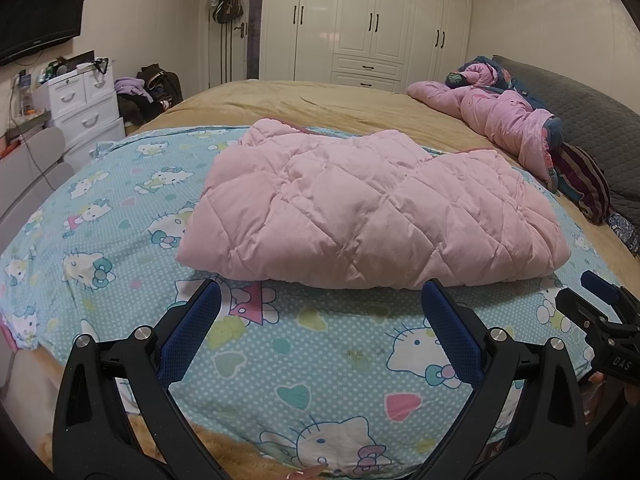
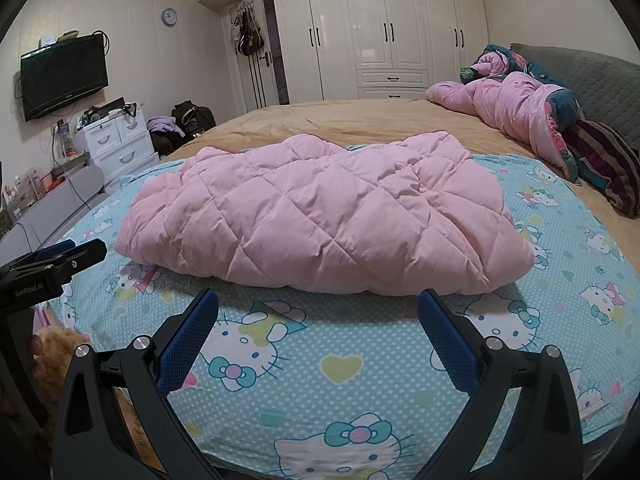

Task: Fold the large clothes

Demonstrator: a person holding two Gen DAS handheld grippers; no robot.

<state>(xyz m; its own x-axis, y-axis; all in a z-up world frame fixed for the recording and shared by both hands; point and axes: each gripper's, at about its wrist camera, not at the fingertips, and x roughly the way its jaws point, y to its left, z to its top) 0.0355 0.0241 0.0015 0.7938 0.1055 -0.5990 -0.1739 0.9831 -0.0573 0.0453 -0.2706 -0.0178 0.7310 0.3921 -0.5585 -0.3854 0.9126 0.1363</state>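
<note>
A pink quilted padded garment lies folded into a thick rectangle on a light blue cartoon-cat sheet; it also shows in the right wrist view. My left gripper is open and empty, its blue pads just short of the garment's near edge. My right gripper is open and empty, also just in front of the near edge. The right gripper shows at the right edge of the left wrist view, the left gripper at the left edge of the right wrist view.
The sheet covers the foot of a bed with a tan blanket. A crumpled pink quilt and dark pillows lie at the far right. White drawers, a wall TV and white wardrobes stand beyond.
</note>
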